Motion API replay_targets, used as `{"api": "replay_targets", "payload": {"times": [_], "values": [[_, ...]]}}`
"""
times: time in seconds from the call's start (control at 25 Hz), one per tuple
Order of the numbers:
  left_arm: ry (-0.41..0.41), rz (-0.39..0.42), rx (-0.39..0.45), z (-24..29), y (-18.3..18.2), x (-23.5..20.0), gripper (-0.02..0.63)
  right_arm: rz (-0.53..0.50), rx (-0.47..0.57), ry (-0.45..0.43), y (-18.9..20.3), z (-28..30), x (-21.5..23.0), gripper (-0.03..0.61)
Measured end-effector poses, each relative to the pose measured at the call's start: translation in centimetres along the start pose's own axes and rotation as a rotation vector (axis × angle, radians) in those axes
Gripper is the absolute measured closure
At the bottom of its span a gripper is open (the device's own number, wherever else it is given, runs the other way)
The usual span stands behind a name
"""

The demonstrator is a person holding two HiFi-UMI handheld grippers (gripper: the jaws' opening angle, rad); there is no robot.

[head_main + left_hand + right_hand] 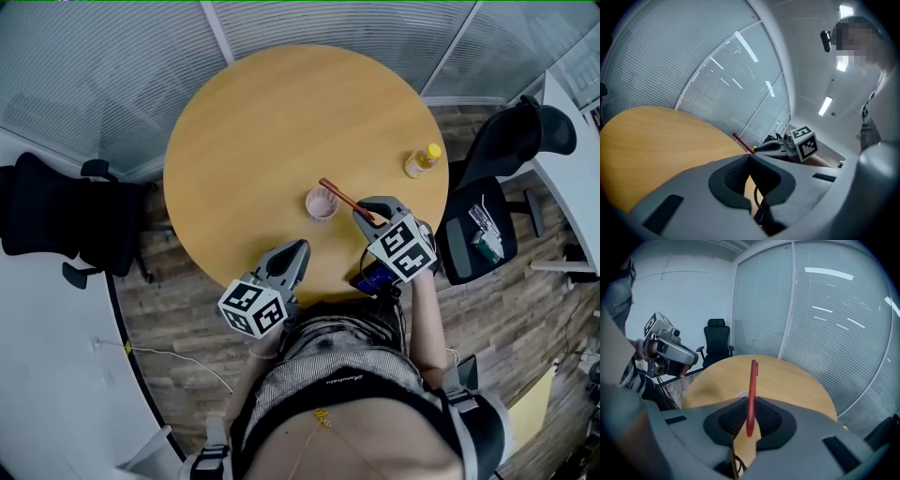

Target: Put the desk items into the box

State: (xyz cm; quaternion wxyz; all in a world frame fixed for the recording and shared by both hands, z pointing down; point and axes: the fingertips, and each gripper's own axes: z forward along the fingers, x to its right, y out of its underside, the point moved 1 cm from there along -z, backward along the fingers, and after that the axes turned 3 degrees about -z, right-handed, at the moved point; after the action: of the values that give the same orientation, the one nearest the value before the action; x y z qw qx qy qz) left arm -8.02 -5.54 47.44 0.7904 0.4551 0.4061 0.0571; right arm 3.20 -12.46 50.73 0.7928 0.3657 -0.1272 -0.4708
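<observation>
Pinching a red pen (751,389) near its lower end, the right gripper (749,403) has its jaws closed to a narrow gap, the pads pressing the barrel from both sides. The pen points up and away from the jaws, clip end farthest out. From the head view, its far end lies over the right rim of a small pink container (322,203) standing near the middle of the round wooden table (272,122); whether pen and rim touch cannot be told. To the left, at the table's near edge, the left gripper (297,251) has its jaws together at the tips with nothing between them. A yellow-capped bottle (422,161) stands at the table's right edge, well apart from the container. Black office chairs (56,220) stand at the table's left and right.
</observation>
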Motion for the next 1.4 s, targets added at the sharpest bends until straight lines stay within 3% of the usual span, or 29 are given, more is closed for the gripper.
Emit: {"api": "replay_targets", "payload": {"times": [0.2, 1.0, 1.4], "values": [[0.008, -0.003, -0.006, -0.2, -0.1, -0.4, 0.612, -0.035, -0.057, 0.009, 0.5, 0.8, -0.2, 0.518], [0.055, -0.016, -0.049, -0.6, -0.2, -2.3, 0.612, -0.187, -0.49, 0.039, 6.2, 6.7, -1.7, 0.517], [0.073, -0.025, -0.055, -0.5, -0.3, -3.3, 0.612, -0.196, -0.582, 0.024, 6.1, 8.6, -1.9, 0.517]]}}
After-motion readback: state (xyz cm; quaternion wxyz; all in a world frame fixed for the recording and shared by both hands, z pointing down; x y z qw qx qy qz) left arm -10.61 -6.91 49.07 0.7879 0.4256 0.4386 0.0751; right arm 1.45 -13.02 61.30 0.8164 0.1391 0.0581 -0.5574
